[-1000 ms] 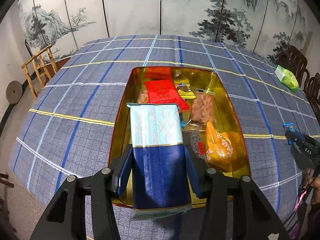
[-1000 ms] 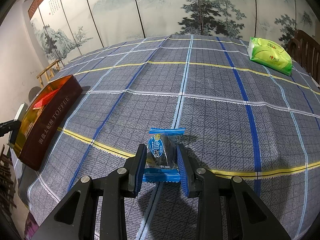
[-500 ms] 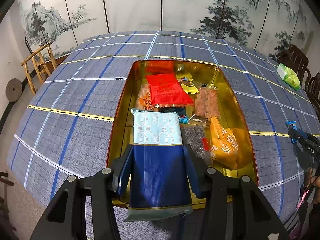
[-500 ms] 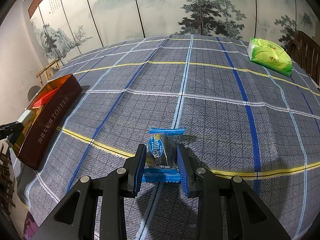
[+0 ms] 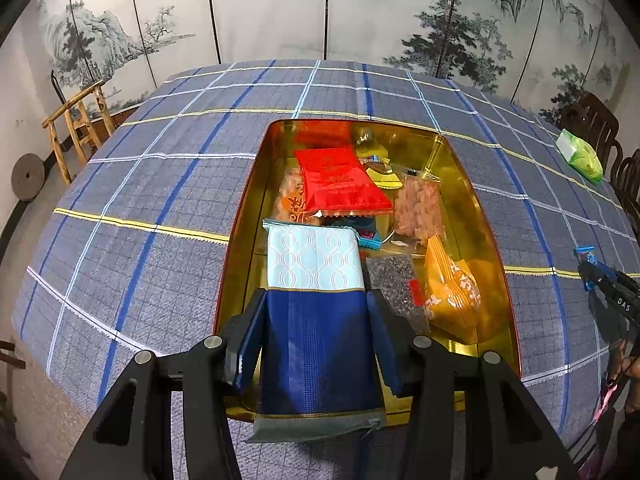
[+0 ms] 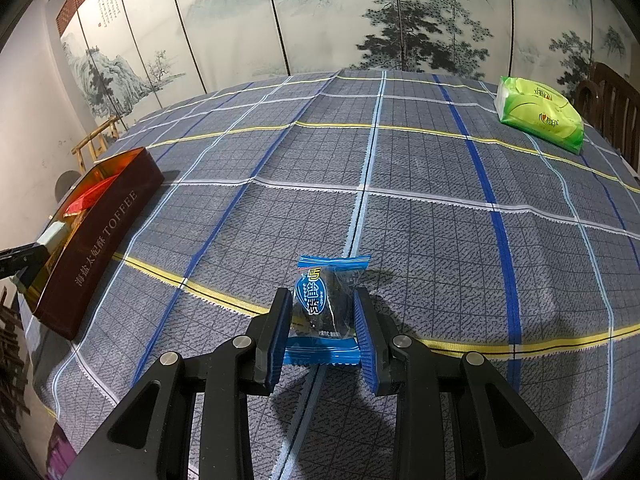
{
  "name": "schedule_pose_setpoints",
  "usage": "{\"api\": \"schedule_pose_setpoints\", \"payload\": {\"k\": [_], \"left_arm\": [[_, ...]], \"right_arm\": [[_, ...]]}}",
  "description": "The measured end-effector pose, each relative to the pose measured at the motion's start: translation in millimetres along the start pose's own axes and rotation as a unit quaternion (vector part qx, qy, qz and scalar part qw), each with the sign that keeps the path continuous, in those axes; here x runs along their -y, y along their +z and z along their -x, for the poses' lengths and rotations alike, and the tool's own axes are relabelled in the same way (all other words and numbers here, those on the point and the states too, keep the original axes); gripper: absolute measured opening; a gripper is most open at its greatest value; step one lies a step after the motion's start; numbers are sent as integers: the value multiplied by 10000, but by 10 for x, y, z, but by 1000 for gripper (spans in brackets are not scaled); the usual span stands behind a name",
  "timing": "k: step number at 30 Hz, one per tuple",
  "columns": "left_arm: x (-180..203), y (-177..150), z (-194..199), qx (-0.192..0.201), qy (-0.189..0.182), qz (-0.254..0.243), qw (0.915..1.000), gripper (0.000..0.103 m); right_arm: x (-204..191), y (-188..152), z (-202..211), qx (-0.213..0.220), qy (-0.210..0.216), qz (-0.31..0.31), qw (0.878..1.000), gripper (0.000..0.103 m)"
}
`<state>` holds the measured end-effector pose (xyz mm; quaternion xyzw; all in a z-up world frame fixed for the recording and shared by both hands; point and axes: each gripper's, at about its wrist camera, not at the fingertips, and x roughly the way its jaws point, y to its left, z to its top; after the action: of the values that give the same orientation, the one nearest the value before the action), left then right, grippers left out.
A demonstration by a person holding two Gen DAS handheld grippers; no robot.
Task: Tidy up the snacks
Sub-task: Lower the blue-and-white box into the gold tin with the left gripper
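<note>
My left gripper (image 5: pixel 316 320) is shut on a long dark-blue and pale-blue snack packet (image 5: pixel 316 300) and holds it over the near end of a gold-lined tin (image 5: pixel 492 300). In the tin lie a red packet (image 5: pixel 340 184), an orange packet (image 5: pixel 452 292), a clear bag of pinkish snacks (image 5: pixel 420 208) and a dark speckled packet (image 5: pixel 392 280). My right gripper (image 6: pixel 322 324) is shut on a small blue-ended candy packet (image 6: pixel 322 308) just above the checked tablecloth (image 6: pixel 420 220). The same tin, brown outside and marked TOFFEE, shows at the left of the right wrist view (image 6: pixel 100 236).
A green tissue pack (image 6: pixel 538 114) lies at the far right of the table, also in the left wrist view (image 5: pixel 580 156). Wooden chairs stand at the right (image 5: pixel 592 120) and far left (image 5: pixel 76 128). A painted folding screen (image 5: pixel 320 8) closes the back.
My left gripper with the blue packet has drawn back a little, so more of the tin shows beyond it. The right gripper and its candy have stayed put.
</note>
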<state>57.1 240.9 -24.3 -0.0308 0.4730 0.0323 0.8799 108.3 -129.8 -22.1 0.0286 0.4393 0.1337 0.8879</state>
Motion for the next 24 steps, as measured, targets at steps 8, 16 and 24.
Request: {"api": "schedule_pose_setpoints", "payload": {"k": [8,16,24], "left_arm": [[51,65,-24,48,-2,-21,10000,45],[76,-6,-61,19,1,-50,10000,45],[70,-18,11,171,48,-65,9998,45]], "right_arm": [[-1,1,-3,-2,-4,4,10000,32],[-2,1,-3,-2,-6,8,10000,32],[-6,2,-4,-4,-11,13,10000,32]]}}
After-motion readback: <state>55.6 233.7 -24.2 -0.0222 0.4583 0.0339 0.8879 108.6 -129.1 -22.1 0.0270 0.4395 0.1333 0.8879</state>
